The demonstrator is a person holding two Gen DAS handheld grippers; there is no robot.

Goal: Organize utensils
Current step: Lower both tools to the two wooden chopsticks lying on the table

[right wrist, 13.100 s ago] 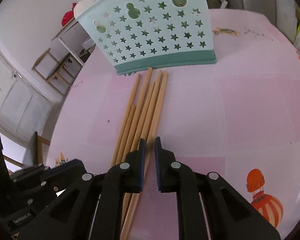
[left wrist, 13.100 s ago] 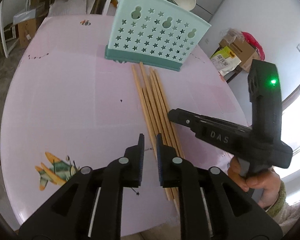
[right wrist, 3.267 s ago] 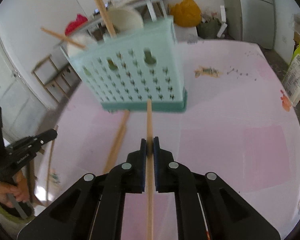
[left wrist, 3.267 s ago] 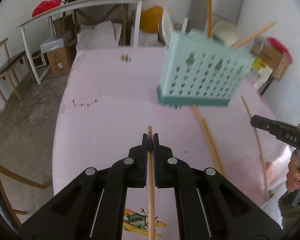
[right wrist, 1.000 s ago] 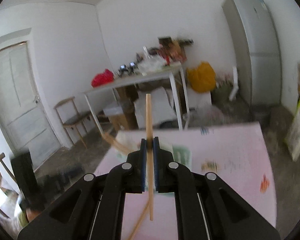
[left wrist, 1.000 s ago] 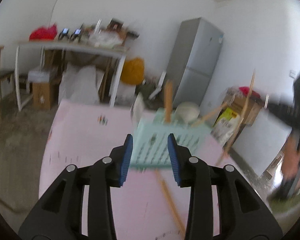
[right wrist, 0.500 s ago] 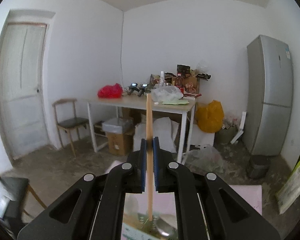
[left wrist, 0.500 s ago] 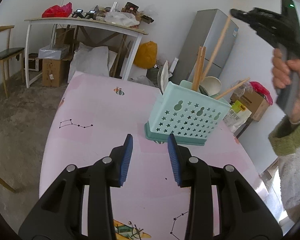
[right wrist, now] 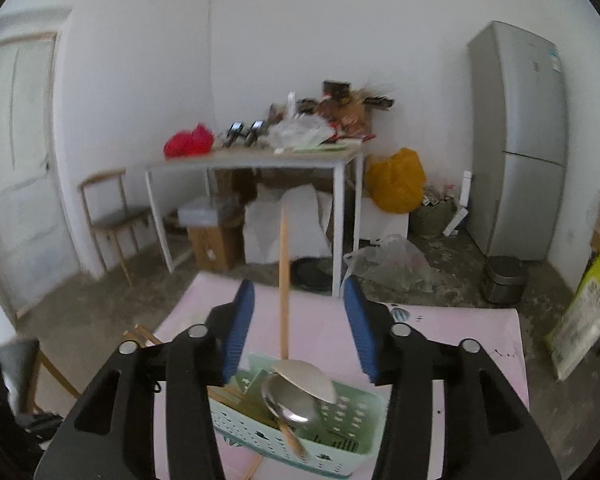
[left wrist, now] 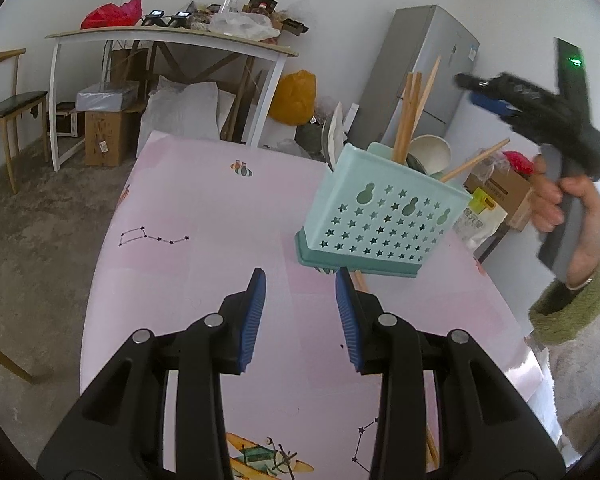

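My right gripper [right wrist: 298,328] sits above the teal utensil basket [left wrist: 384,220], its jaws opening, and the chopstick [right wrist: 284,280] stands free between them with neither pad touching it; its lower end has dropped in behind the spoons [right wrist: 300,392]. To finish this step well I'd let the jaws go fully wide before I pull away, then lift straight off along the stick, not sideways, so a pad doesn't catch it and flick it out or tip the light basket.

The chopstick's long axis is close to upright, top end pointing at the ceiling, leaning only slightly. In the left view the other chopsticks [left wrist: 410,116] in the basket stand the same way, while one leans out low toward the right [left wrist: 476,160].

My left gripper [left wrist: 300,312] hovers over the pink desk [left wrist: 204,220] in front of the basket, jaws apart and holding nothing. At least one more chopstick [left wrist: 360,280] lies flat on the desk beside the basket's base, so I judge the job isn't done and that one is the left's next pick
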